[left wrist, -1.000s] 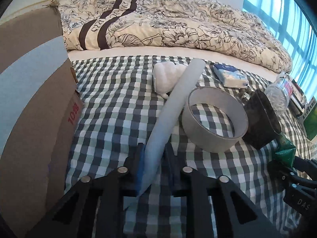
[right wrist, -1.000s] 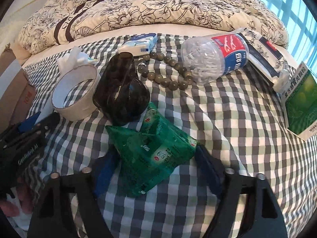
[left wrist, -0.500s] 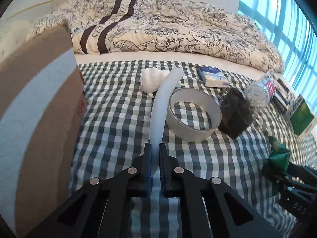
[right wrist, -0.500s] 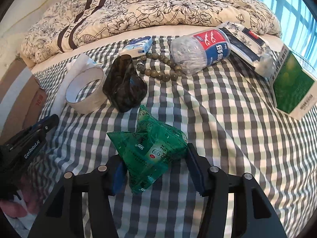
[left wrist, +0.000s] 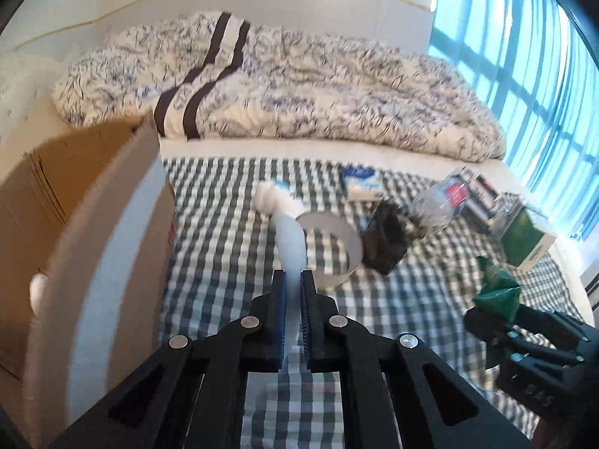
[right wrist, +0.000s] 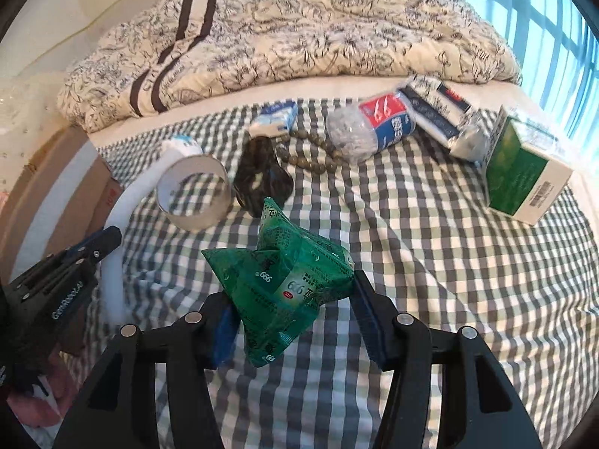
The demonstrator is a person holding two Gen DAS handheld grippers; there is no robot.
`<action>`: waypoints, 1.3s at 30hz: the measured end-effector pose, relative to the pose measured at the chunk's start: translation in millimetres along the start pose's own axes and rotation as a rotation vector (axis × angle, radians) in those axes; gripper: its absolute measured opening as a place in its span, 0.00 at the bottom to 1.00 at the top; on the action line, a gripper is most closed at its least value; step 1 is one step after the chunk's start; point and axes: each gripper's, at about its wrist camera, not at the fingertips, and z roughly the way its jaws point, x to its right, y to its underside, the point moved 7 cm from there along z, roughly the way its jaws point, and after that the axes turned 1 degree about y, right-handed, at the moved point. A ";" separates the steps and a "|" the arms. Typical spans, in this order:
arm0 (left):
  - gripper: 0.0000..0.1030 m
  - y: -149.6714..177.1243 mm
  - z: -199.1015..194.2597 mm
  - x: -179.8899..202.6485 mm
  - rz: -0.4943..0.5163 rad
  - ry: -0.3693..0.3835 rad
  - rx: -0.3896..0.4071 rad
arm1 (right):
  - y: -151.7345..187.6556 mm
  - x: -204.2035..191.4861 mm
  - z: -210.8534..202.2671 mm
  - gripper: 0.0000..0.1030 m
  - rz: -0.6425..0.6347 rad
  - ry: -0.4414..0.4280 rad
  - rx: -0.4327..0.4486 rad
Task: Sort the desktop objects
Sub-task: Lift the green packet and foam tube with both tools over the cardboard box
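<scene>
Now that both of your grippers have come up off the checked cloth [right wrist: 430,224], each carries its pick clear of the surface. At the bottom of the left wrist view, your left gripper [left wrist: 293,280] has its jaws drawn tight on the near end of the white foam tube [left wrist: 290,239], which a second ago still lay along the cloth; its far end now droops toward the white wad [left wrist: 267,196] in mid frame. At the bottom of the right wrist view, your right gripper [right wrist: 295,292] has its jaws clamped on the crumpled green packet [right wrist: 284,280], squeezed tighter than a second ago and now hanging above the checks. Both grasps look secure, so the picking step seems done and the carry is next. The open cardboard box [left wrist: 93,224] fills the left of the left view and is the likely place for them, with the tube closest to it. Behind the packet, the tape ring [right wrist: 194,196], dark holder [right wrist: 262,179] and bead string [right wrist: 310,157] still wait. Farther back sit the tissue pack [right wrist: 277,116], plastic bottle [right wrist: 370,127] and green carton [right wrist: 524,172]. Beyond them lies the flowered quilt [right wrist: 299,37].
</scene>
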 end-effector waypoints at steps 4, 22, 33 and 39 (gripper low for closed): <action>0.07 -8.7 -22.2 6.1 0.009 0.028 0.039 | -3.3 -7.9 -17.9 0.53 -0.015 -0.010 0.028; 0.07 -22.4 -109.2 22.6 0.057 0.063 0.181 | -0.9 -36.4 -98.6 0.54 -0.059 -0.050 0.143; 0.07 -29.6 -145.0 14.3 0.045 0.061 0.231 | 1.1 -56.4 -138.4 0.54 -0.096 -0.058 0.208; 0.07 -35.4 -164.0 -0.4 0.034 0.042 0.256 | 2.2 -69.6 -150.5 0.54 -0.119 -0.065 0.226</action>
